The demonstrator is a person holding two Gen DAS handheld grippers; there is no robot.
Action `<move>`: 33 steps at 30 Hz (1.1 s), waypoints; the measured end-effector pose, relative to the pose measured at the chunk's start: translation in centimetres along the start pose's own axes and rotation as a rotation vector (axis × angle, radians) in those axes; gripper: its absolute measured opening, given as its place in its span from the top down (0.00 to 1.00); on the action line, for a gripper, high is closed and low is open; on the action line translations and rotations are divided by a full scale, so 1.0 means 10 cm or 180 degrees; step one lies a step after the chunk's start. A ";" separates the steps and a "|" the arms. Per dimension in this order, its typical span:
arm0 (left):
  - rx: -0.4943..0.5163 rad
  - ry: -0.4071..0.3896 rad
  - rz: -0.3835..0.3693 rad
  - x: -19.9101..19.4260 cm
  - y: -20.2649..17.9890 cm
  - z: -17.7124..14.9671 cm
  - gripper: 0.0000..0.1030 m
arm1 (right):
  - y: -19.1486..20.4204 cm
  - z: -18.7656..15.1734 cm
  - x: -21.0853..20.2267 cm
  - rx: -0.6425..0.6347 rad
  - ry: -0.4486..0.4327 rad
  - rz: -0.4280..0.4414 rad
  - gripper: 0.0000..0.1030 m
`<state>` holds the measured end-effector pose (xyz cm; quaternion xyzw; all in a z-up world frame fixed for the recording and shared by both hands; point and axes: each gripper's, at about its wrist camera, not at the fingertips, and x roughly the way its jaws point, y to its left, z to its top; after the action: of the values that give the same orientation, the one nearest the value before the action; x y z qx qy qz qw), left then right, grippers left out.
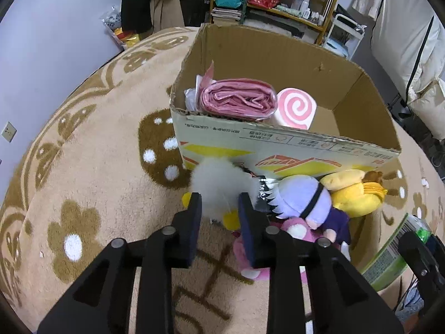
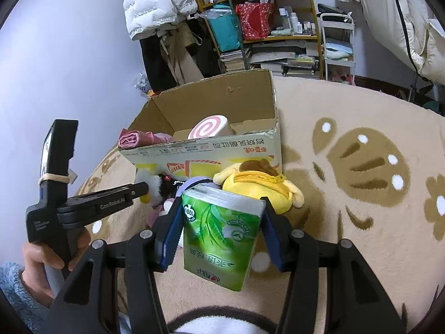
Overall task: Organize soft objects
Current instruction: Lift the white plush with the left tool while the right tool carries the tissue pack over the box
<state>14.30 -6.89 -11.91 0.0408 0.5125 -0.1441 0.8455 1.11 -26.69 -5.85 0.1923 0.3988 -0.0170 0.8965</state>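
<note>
My left gripper is shut on a white fluffy plush toy with yellow parts, low in front of the cardboard box. My right gripper is shut on a green tissue pack, held above the rug before the box. The pack also shows at the right edge of the left wrist view. Inside the box lie a rolled pink bag and a pink swirl roll plush. A purple-headed doll, a pink plush and a yellow dog plush lie beside the box.
The box stands on a beige rug with brown flower patterns. Shelves with bags, books and bottles and hanging coats stand behind. White bedding is at the right. The person's hand holds the left gripper.
</note>
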 end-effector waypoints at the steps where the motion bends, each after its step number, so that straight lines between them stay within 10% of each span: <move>1: 0.0007 0.0021 0.0003 0.03 0.00 0.00 0.72 | 0.00 0.00 0.01 -0.0006 0.0007 0.0001 0.46; 15: 0.0154 0.0082 0.0010 0.27 -0.12 0.04 0.52 | 0.00 0.00 0.09 0.0003 0.0049 -0.0004 0.46; 22: 0.0142 0.0106 -0.0057 0.31 -0.12 0.03 0.71 | 0.02 0.07 0.03 -0.0075 -0.0115 -0.0037 0.46; 33: 0.0163 -0.0151 0.0000 -0.05 -0.11 -0.04 0.74 | 0.03 0.19 -0.10 -0.0104 -0.0346 -0.0026 0.46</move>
<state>13.41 -7.78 -11.59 0.0589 0.4884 -0.1582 0.8561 1.83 -27.22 -3.90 0.1748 0.3505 -0.0246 0.9198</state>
